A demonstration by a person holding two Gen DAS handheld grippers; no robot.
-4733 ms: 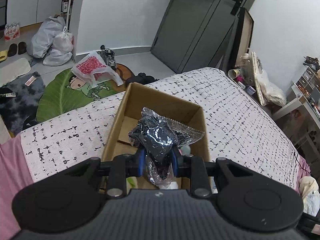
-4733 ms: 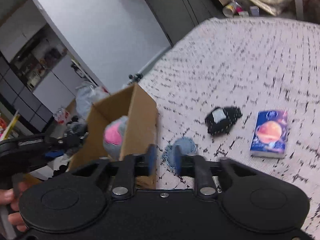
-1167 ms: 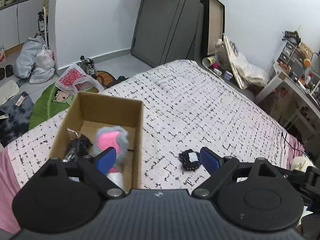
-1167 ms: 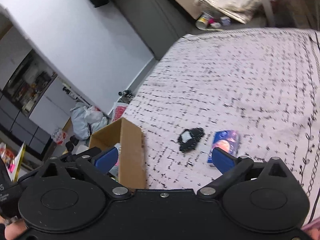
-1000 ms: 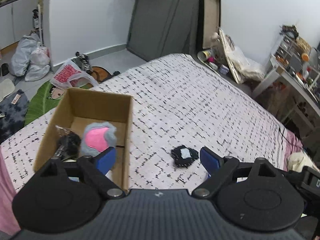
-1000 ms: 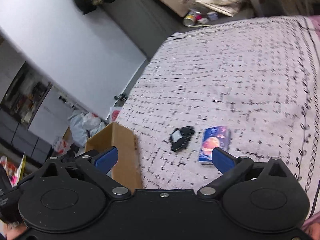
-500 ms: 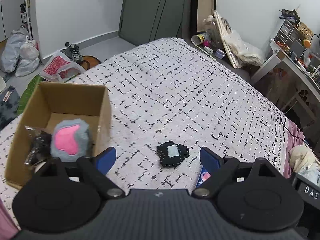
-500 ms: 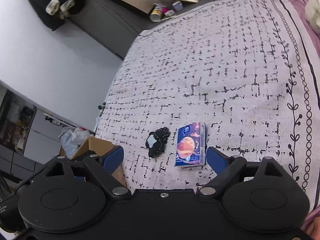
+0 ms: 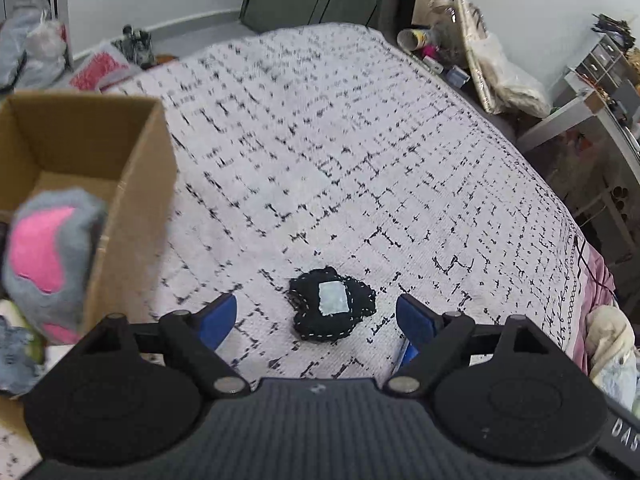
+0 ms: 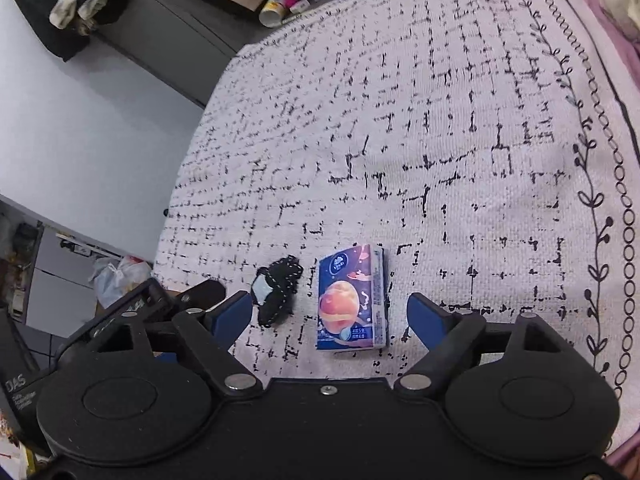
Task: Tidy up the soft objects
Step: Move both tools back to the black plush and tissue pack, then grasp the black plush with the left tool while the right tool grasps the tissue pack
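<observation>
A small black fabric piece with a pale label and white stitching lies on the patterned bedspread. My left gripper is open and empty, with the piece between its blue fingertips and just ahead. A blue tissue pack with a planet print lies right of the black piece in the right wrist view. My right gripper is open and empty, just above the pack. A cardboard box at the left holds a grey and pink plush.
The bed's far edge drops to a floor with bags and clutter. A pink sheet and a pale plush lie at the bed's right side. The left gripper's body shows left of the right gripper.
Both grippers have moved right and down toward the bedspread. The black piece now sits between the left fingertips; the tissue pack sits between the right ones. The box has slid to the left edge.
</observation>
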